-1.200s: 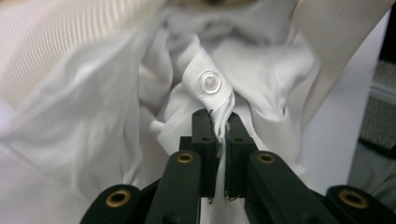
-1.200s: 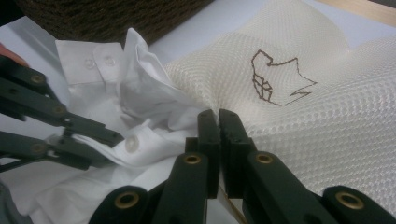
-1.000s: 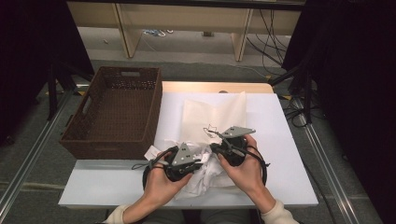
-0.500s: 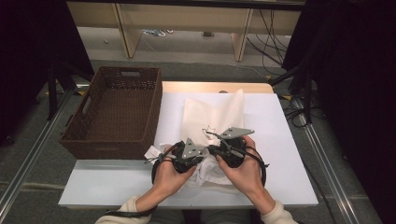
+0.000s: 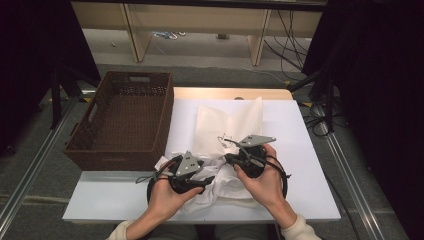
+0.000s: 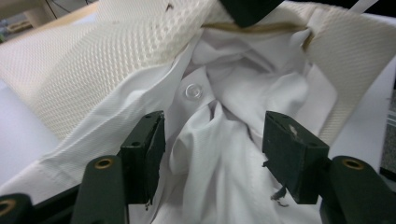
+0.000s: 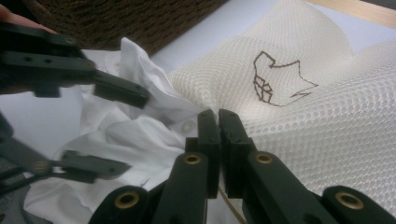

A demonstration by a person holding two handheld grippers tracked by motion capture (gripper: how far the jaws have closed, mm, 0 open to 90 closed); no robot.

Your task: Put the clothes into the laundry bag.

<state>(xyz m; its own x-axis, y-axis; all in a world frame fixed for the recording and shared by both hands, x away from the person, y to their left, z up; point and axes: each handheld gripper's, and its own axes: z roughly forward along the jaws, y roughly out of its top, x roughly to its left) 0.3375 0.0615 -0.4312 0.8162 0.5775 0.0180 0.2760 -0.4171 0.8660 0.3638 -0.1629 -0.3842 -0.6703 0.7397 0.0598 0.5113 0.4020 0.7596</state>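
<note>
- Step in hand, as I read it: stuffing the white shirt (image 5: 220, 185) into the mesh laundry bag (image 5: 227, 125). Both lie near the front edge of the tabletop (image 5: 310, 190), centre; bag stretches back toward the far edge.
- Right tool (image 5: 231, 159): jaws pressed together, pinching the bag's rim w/ its tan drawstring — holds the mouth up. Keep it fixed & raised so the opening stays wide.
- Left tool (image 6: 210, 154): jaws have just been opening; now wide apart, shirt cloth bunched between them but pads not pressing on it.
- To do well: re-grip a fresh bunch of shirt nearer the front edge, push deep past the rim, let go, repeat. Small bites; don't snag the mesh or cord.
- Shirt: crumpled white woven fabric, clear button (image 6: 193, 91) showing, part already under the bag's lip.
- Bag: cream honeycomb mesh, brown line-drawn logo (image 7: 275, 79).
- Brown wicker basket (image 5: 125, 120) at the tabletop's left edge.
</note>
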